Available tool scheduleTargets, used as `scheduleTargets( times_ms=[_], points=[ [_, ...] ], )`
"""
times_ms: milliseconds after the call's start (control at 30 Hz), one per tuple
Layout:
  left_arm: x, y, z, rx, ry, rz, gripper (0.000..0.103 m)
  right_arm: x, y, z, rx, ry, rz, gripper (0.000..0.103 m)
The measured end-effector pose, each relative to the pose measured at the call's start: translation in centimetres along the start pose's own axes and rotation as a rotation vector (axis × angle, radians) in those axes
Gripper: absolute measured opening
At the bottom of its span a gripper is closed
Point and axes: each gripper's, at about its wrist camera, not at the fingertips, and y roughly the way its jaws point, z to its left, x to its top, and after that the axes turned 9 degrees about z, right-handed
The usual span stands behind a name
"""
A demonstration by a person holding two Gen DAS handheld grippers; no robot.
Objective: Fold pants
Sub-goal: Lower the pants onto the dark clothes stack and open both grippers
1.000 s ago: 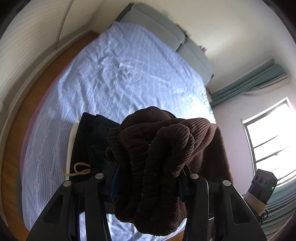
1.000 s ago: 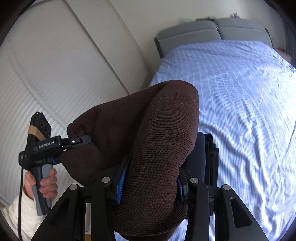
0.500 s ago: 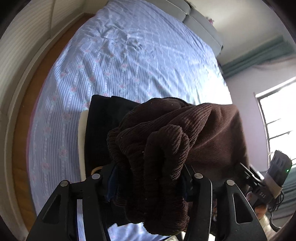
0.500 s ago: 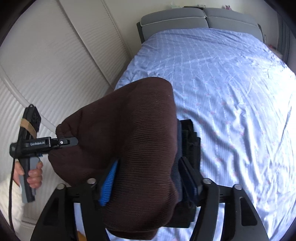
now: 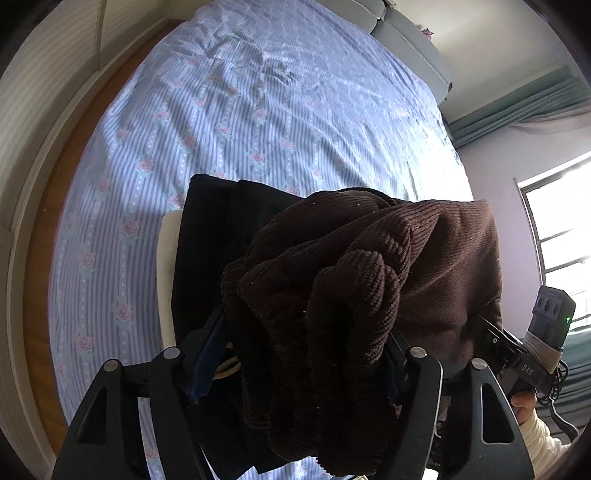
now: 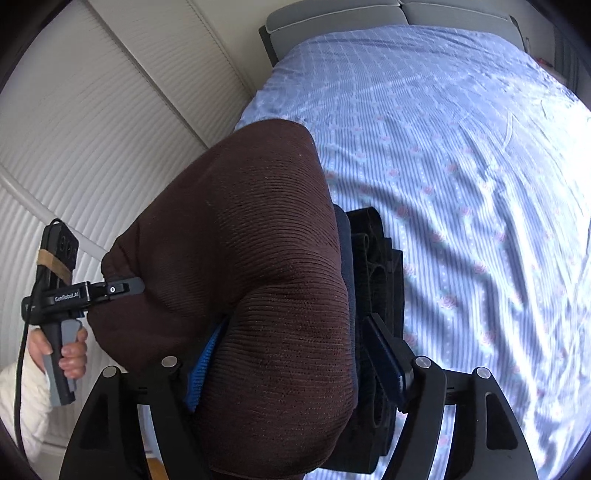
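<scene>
The brown corduroy pants [image 5: 354, 295] hang folded between my two grippers, just above a stack of dark folded clothes [image 5: 218, 229] on the bed. My left gripper [image 5: 303, 354] is shut on a bunched end of the pants. My right gripper [image 6: 291, 354] has widened; the pants [image 6: 251, 266] still lie between its fingers, and the right blue pad [image 6: 388, 354] stands apart from the cloth. The stack also shows in the right wrist view [image 6: 376, 258]. Each gripper appears in the other's view: the right one [image 5: 517, 354] and the left one [image 6: 110, 290].
The bed has a blue striped sheet with small roses [image 5: 229, 110] and a grey headboard [image 6: 369, 14]. White closet doors [image 6: 92, 122] and a wooden floor strip [image 5: 40, 229] lie to the left. A window [image 5: 554, 229] and green curtains are on the right.
Both grippers have lowered the pants toward the dark stack. The right gripper's jaws have spread wider, with its right pad now off the cloth.
</scene>
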Motion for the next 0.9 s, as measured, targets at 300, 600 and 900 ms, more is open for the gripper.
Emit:
scheduleTargets(
  times_ms=[300, 600, 900],
  points=[
    [-1.7, -4.3, -5.1, 0.249, 0.172, -0.123, 0.083, -0.2, -2.8, 1.8, -0.006, -0.029, -0.013, 0.083],
    [-8.6, -11.9, -13.2, 0.425, 0.237, -0.347, 0.093, -4.3, -12.3, 4.7, -0.066, -0.108, -0.201, 0.085],
    [-18.2, -14.4, -25.3, 0.525, 0.418, -0.533, 0.103, -11.6, -23.9, 4.2, -0.245, -0.068, -0.367, 0.097]
  ],
)
